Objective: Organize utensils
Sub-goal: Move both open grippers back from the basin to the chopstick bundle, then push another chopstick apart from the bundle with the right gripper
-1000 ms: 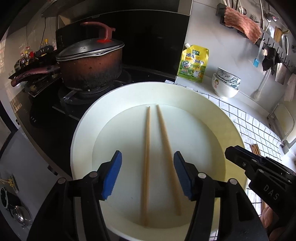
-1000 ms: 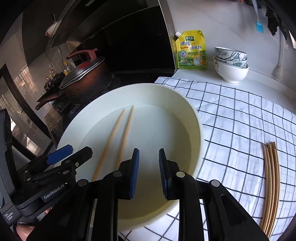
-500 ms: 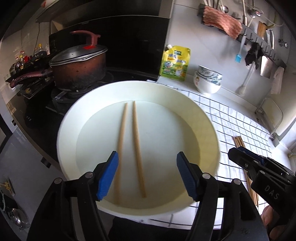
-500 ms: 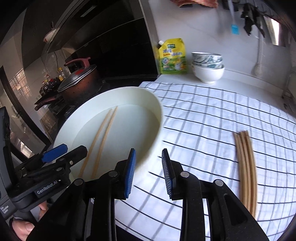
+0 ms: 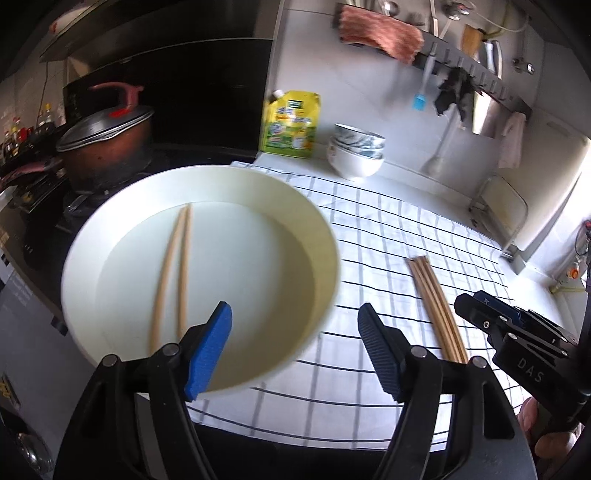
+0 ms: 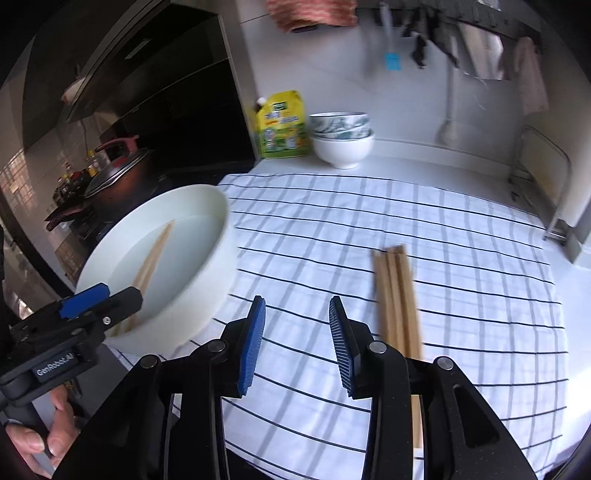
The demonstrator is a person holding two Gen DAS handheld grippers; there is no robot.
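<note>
A large white basin (image 5: 317, 236) stands at the left edge of the checked cloth and holds two wooden chopsticks (image 5: 173, 273). It also shows in the right wrist view (image 6: 207, 266) with the chopsticks (image 6: 151, 258) inside. A bundle of several chopsticks (image 5: 436, 306) lies on the cloth to the right, also in the right wrist view (image 6: 397, 295). My left gripper (image 5: 295, 332) is open and empty, at the basin's near right rim. My right gripper (image 6: 297, 332) is open and empty over the cloth, just left of the bundle.
A checked cloth (image 6: 406, 221) covers the counter. Stacked bowls (image 5: 356, 151) and a yellow pouch (image 5: 291, 123) stand at the back wall. A lidded pot (image 5: 107, 147) sits on the stove at left. Utensils and a towel hang on a wall rail (image 5: 424, 33).
Both grippers have swung right, from over the basin toward the cloth. The right gripper's jaws have opened wider. The chopstick bundle now lies close to the right gripper.
</note>
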